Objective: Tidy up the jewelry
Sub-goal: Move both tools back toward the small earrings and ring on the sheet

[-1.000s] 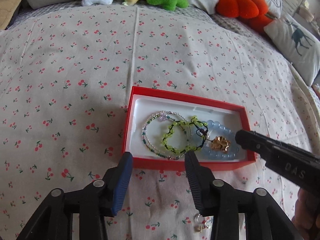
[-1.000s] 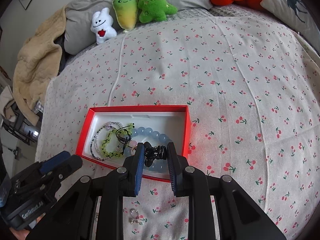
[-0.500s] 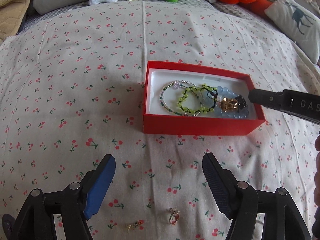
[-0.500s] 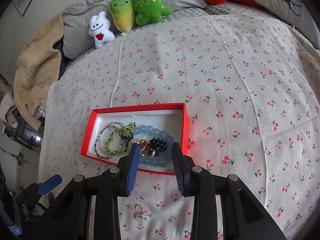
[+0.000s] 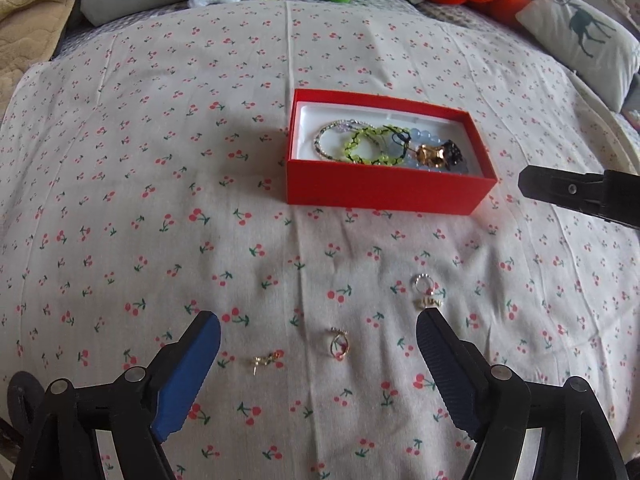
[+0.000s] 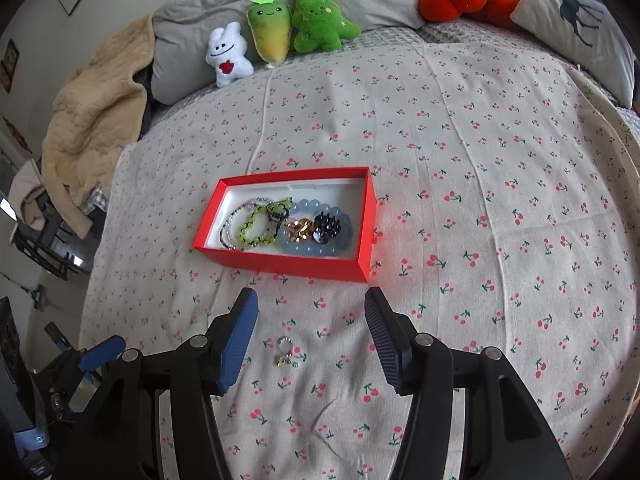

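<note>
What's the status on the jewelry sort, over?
Left gripper and right gripper open, both just widened, empty. Bracelets and clip in red box. Three small pieces loose on bedspread. Nothing blocking.

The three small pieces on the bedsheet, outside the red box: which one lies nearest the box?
The silver ring with a gold charm, rightmost of the three. The gold ring and the small gold piece lie lower, nearer the camera.
</note>
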The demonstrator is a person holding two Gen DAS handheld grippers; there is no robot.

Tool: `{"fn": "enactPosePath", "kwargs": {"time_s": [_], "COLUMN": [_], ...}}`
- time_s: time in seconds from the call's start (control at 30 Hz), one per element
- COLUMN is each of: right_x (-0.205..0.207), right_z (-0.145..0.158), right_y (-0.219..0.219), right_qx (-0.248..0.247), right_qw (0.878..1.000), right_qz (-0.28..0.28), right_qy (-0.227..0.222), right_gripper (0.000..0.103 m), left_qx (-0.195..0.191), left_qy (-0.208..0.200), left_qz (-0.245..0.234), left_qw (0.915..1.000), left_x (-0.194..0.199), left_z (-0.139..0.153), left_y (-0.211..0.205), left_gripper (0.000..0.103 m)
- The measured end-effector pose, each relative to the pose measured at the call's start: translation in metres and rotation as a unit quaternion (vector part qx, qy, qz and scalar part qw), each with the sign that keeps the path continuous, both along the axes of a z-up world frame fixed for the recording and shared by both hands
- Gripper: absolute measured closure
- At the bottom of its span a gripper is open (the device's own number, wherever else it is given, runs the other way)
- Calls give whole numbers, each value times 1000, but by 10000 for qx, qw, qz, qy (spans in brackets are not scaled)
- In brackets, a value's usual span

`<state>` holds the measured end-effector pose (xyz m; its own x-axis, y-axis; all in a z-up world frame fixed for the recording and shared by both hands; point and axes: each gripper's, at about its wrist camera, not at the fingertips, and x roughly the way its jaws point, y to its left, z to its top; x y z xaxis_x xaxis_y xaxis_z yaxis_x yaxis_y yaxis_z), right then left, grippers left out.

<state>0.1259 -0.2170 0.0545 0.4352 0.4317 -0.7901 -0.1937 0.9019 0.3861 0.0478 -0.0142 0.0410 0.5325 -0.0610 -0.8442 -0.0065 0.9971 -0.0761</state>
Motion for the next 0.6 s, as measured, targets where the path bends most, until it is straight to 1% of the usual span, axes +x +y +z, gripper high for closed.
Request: {"fn": "enactPosePath", "kwargs": {"time_s": [0.13,0.33,0.47,0.6], "right_x": [-22,-53,-71,-87], "right_z": [-10,-37,-63,-82], "right_y": [-1,6,18,30], "right_qx": [-86,-604,-1109,-1471], "right_qw": [9996,9960,9882,9797], "right_qz": [172,527,918,1251], "right_qy": [203,393,526,531], "right_gripper": [38,36,36,36], "left_qx": [-49,-77,-7,207], "left_qy": [61,237,289,312], "left_qz": [-27,-32,-47,-75], "left_qw": [10000,9997,9996,9993], "left_x": [-19,-45,-60,-69], "left_z": [-14,-37,-53,-69], "left_y": [2,11,16,19], "left_gripper": [17,16,16,16]}}
